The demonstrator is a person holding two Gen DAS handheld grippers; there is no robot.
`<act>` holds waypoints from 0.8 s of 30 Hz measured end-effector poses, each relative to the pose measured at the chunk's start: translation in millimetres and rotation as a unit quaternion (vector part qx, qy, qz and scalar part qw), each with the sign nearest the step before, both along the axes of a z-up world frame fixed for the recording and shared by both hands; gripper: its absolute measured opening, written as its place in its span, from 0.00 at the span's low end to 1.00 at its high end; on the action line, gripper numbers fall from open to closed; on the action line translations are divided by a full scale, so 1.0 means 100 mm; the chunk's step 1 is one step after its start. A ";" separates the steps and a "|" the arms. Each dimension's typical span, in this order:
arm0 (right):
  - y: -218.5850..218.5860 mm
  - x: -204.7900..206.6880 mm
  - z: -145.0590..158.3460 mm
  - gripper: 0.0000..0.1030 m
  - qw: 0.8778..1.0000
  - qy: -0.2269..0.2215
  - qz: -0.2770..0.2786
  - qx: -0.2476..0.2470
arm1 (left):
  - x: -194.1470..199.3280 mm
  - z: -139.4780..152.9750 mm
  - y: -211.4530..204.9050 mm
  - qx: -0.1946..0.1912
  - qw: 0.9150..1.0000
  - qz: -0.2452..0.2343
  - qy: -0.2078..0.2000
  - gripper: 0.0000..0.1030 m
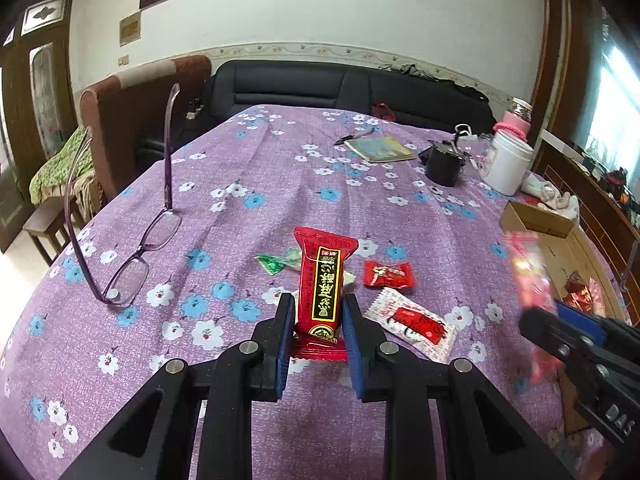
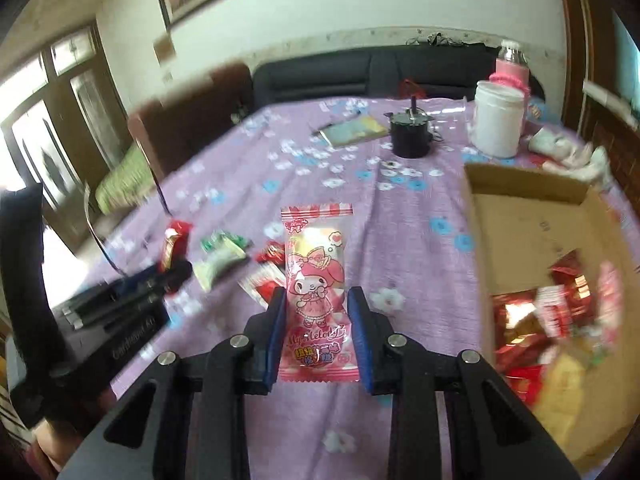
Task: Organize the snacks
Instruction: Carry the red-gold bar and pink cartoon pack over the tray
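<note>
Daylight filled the room, soft and even; the window [image 1: 612, 92] at the right edge and the glazed doors [image 2: 44, 148] at the left were blown out to white; shadows on the tablecloth [image 1: 248, 184] stayed faint; fisheye bending curved the walls, with dark vignetted corners; the left view was mostly sharp, the right view motion-smeared, worst over the cardboard box [image 2: 532, 224].

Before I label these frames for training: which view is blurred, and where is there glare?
Left wrist view: mostly sharp, red snack crisp, only the right gripper at the edge smeared; window glare far right. Right wrist view: motion blur throughout, box contents smeared, pink snack fairly clear; windows at left blown out.
</note>
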State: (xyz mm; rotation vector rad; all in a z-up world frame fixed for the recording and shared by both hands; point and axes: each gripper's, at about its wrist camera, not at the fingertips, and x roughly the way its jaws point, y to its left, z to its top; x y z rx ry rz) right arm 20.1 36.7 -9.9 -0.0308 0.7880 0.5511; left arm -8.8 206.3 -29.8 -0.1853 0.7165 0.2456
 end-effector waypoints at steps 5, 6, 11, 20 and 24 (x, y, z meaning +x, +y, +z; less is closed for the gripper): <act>-0.01 -0.01 -0.16 0.28 1.000 0.014 0.014 -0.011 | 0.01 0.02 -0.16 0.026 0.999 -0.018 -0.006 0.24; -0.01 -0.01 -0.15 0.28 1.000 0.016 0.017 -0.007 | 0.00 0.03 -0.20 0.034 0.999 -0.020 -0.009 0.24; -0.04 -0.10 -0.07 0.29 1.000 -0.003 0.023 0.002 | -0.02 0.06 -0.27 0.056 0.998 -0.022 -0.018 0.24; -0.03 -0.05 -0.09 0.29 1.000 0.002 0.026 0.005 | -0.06 0.08 -0.28 0.059 0.998 -0.021 -0.022 0.24; -0.03 -0.06 -0.09 0.29 1.000 0.003 0.026 0.006 | -0.06 0.08 -0.28 0.063 0.998 -0.019 -0.024 0.24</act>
